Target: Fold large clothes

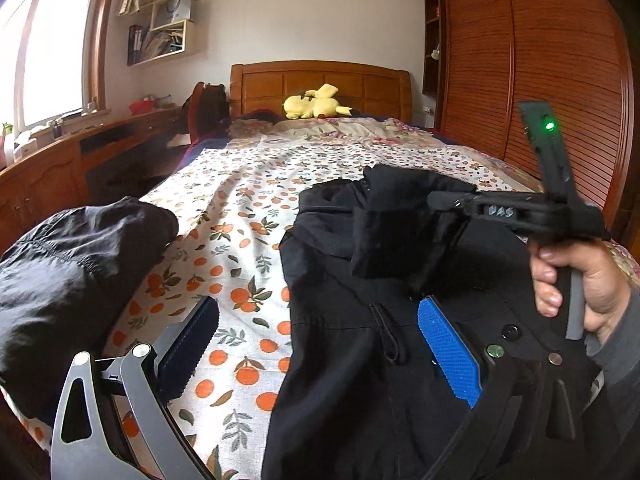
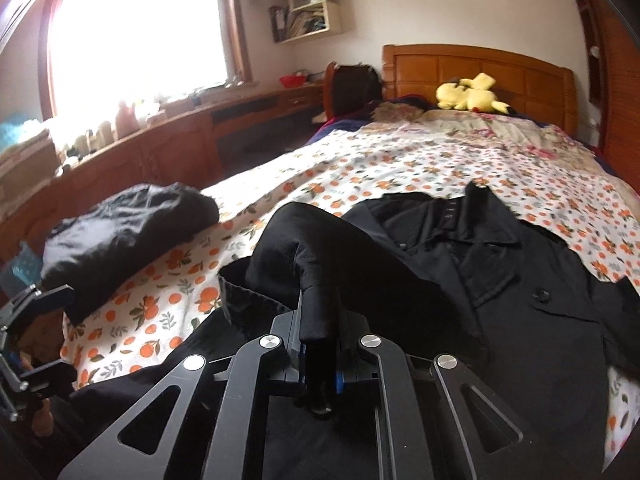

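The left gripper [image 1: 320, 356] has its jaws spread wide, the dark left finger [image 1: 192, 352] and the blue-padded right finger [image 1: 450, 354] standing well apart with nothing between them. It points toward the far end of the scene, held low. The right gripper [image 2: 318, 360] has its jaws drawn close together, pinched on a fold of black cloth that rises between them. In the left wrist view the right hand [image 1: 572, 280] shows at the right, fingers curled around that gripper's handle, a grey sleeve at the wrist. The left gripper shows at the near left edge of the right wrist view.
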